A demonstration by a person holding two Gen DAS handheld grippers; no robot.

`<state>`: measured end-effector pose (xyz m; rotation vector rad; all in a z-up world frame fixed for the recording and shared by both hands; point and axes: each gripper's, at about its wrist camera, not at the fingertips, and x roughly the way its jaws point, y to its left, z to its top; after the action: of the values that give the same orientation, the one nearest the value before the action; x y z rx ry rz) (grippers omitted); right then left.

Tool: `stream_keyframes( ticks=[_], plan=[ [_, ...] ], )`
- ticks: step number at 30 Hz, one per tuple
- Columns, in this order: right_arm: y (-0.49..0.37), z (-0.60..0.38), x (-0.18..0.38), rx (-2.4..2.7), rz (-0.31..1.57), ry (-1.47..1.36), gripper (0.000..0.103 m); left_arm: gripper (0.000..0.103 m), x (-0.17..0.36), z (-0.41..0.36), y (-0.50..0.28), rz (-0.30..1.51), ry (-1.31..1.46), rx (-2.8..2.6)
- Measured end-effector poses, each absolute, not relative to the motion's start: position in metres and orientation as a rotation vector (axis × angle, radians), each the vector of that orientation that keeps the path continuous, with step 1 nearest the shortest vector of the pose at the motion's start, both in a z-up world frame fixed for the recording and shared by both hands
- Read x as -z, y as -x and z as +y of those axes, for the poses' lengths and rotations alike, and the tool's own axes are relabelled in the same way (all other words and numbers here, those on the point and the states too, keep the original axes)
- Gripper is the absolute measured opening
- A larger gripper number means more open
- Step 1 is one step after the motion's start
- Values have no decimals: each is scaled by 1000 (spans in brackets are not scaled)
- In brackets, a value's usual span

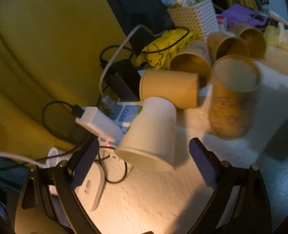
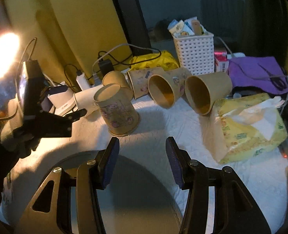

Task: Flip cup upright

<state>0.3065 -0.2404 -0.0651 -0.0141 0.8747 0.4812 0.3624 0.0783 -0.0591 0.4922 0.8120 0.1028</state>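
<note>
White cup (image 1: 150, 134), tipped mouth-down against a brown cup (image 1: 169, 89) near the table's (image 1: 144, 200) cluttered edge, between the left gripper's (image 1: 144, 159) spread, empty fingers; right gripper (image 2: 142, 159) likewise released.

Motion blur and glare eat a fair bit here

The upside-down brown printed paper cup (image 1: 231, 99) is smeared, its pattern unreadable up close. The white paper cup (image 2: 85, 99) sits half hidden behind it from the right. Lamp glare (image 2: 2, 56) washes out that corner.
</note>
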Motion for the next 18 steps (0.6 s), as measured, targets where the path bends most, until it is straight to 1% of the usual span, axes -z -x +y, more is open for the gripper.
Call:
stream_keyframes(
  ticks=[6, 7, 8, 9, 12, 18],
  plan=[
    [-306, -246, 69, -479, 878, -4, 52, 93, 69, 73, -381, 818, -516, -96],
    [-306, -247, 69, -475, 878, -3, 52, 88, 70, 73, -381, 821, -516, -93],
    [-306, -248, 70, -469, 879, -3, 52, 74, 72, 72, -382, 832, -512, -88],
    [-306, -249, 71, -463, 882, -2, 52, 69, 74, 72, -383, 844, -507, -91],
    [-301, -252, 70, -453, 882, 4, 52, 65, 70, 72, -375, 829, -494, -83],
    [-280, -254, 60, -435, 869, 15, 52, 64, 55, 71, -335, 805, -437, -52]
  ],
)
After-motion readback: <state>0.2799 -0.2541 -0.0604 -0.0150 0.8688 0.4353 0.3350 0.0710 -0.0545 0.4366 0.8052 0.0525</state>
